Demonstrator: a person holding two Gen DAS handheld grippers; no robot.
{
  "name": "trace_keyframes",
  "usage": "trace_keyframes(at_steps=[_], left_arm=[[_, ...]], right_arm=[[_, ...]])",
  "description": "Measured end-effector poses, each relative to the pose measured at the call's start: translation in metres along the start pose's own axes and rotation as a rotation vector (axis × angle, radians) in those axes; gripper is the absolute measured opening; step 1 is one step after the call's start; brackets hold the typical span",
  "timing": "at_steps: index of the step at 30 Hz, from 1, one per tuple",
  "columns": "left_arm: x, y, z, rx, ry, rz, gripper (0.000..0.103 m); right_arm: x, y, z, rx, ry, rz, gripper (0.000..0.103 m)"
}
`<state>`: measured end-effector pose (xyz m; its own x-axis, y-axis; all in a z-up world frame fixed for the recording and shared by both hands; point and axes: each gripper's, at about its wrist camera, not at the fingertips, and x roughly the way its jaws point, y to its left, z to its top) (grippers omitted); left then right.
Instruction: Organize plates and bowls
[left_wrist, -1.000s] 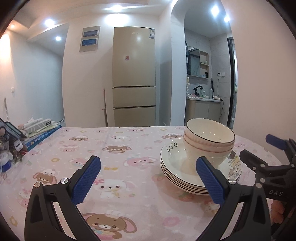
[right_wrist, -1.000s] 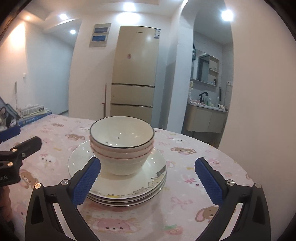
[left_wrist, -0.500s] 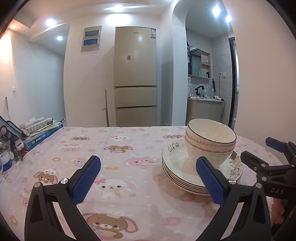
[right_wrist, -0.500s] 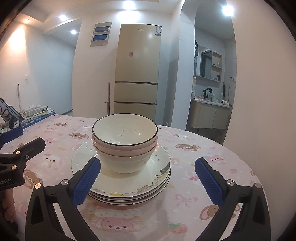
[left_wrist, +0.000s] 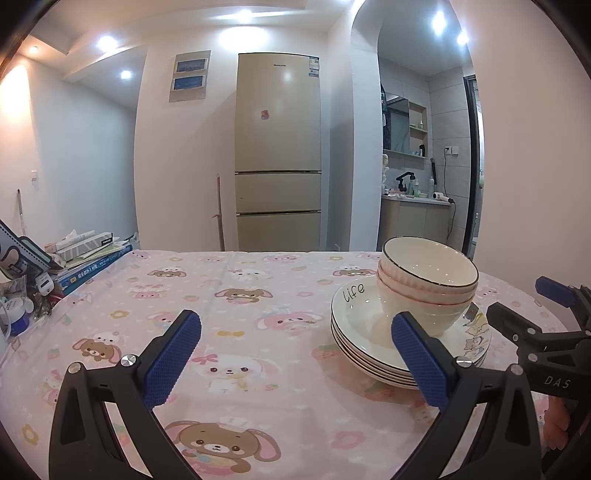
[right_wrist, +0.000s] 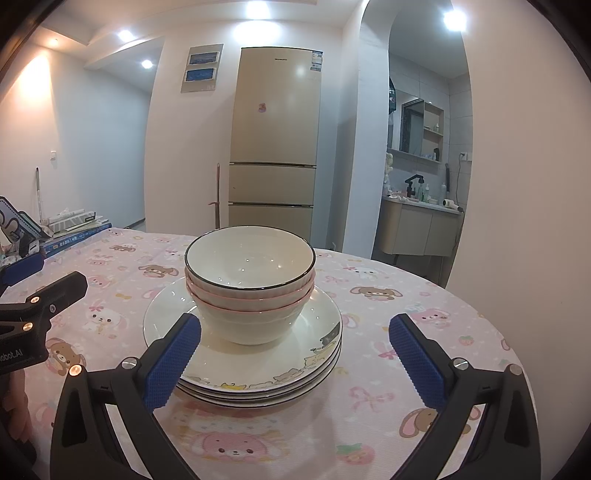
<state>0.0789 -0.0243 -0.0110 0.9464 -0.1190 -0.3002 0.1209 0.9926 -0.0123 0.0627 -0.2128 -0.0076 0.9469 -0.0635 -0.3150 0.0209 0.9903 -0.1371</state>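
Since the earlier frames both grippers have drawn back and risen slightly, so the stack sits a little lower in each view. The left gripper (left_wrist: 295, 358) is spread wide with nothing between its blue pads, over the pink cartoon tablecloth (left_wrist: 236, 295). The right gripper (right_wrist: 295, 360) is equally wide and empty. Nested bowls (right_wrist: 250, 284) rest on the stacked plates (right_wrist: 258, 369) at centre of the right view, right of centre in the left view. A beige fridge (left_wrist: 277, 151) stands behind.

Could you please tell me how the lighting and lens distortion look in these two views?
Left wrist view: ceiling spotlights flare, the fridge bulges, corners are black. Right wrist view: small highlights glint inside the top bowl, the archway bends, and the stack of plates stays sharp.
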Motion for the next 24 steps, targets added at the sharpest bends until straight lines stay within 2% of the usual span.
trace_keyframes(at_steps=[24], left_arm=[[-0.0003,-0.0012,-0.0002,0.011,0.001,-0.011,0.103]], right_arm=[[-0.0013,0.0022,-0.0022,0.006,0.009,0.027,0.103]])
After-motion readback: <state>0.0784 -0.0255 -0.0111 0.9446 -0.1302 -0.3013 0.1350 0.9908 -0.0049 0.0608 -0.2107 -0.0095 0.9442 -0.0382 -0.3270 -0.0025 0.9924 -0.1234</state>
